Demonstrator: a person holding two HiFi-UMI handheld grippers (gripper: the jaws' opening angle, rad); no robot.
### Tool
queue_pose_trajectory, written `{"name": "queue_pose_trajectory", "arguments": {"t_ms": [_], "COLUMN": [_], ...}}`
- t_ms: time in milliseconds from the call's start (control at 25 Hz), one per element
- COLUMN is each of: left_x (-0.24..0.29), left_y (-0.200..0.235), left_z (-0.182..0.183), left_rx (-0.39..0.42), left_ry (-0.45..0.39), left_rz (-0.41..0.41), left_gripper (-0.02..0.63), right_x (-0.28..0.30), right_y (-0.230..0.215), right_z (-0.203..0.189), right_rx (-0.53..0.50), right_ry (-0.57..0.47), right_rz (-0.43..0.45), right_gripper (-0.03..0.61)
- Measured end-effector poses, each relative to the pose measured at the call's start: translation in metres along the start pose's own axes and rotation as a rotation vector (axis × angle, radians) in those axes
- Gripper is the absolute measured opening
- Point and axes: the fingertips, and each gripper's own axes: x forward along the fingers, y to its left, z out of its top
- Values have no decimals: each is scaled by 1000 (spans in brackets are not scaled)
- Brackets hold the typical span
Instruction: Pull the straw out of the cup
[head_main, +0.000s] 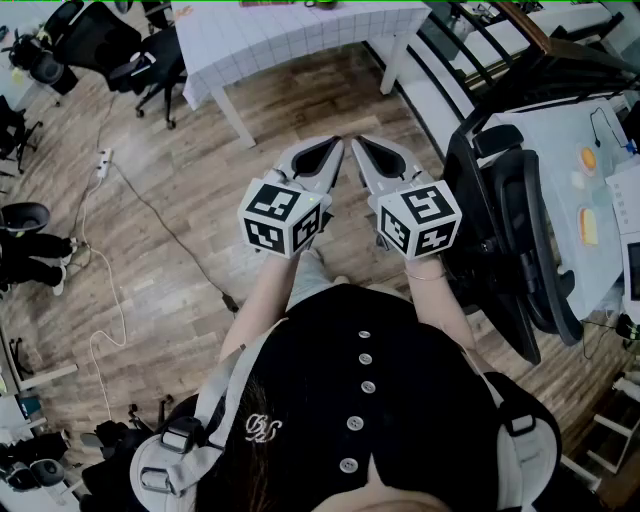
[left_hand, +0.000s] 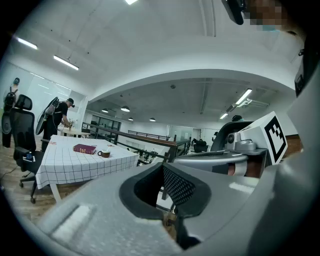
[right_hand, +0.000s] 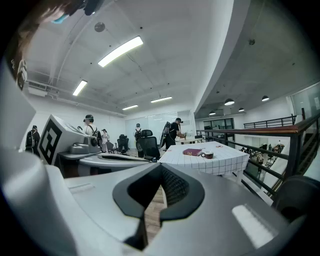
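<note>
Plainly, both grippers hang in mid-air over a wood-plank floor (head_main: 180, 210), well apart from the counter (head_main: 300, 35), which stands ahead under a white grid-pattern cloth. The left gripper (head_main: 332, 150) has its fingers clenched together on nothing. The right gripper (head_main: 362, 148) shows the same, fingers closed and empty, and the two tips angle toward each other. On the counter a small brown cup (left_hand: 104, 153) sits just beside a maroon book (left_hand: 85, 148); any straw in it is too small to make out. Black office chairs (head_main: 150, 60) stand by the counter. In the right gripper view a railing (right_hand: 290, 128) runs along the right side, and strip lights (right_hand: 120, 51) line the white ceiling.
</note>
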Motion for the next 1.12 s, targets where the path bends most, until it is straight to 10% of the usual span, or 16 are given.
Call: {"name": "queue_pose_trajectory", "arguments": {"t_ms": [1120], "left_x": [67], "left_y": [90], "left_z": [18], "left_rx": [-36], "left_ry": [-10], "left_rz": [-53], "left_gripper": [-3], "right_x": [93], "right_y": [-61], "right_z": [15], "right_rx": [58], "right_ry": [-11], "right_rz": [-47], "right_gripper": [-2]}}
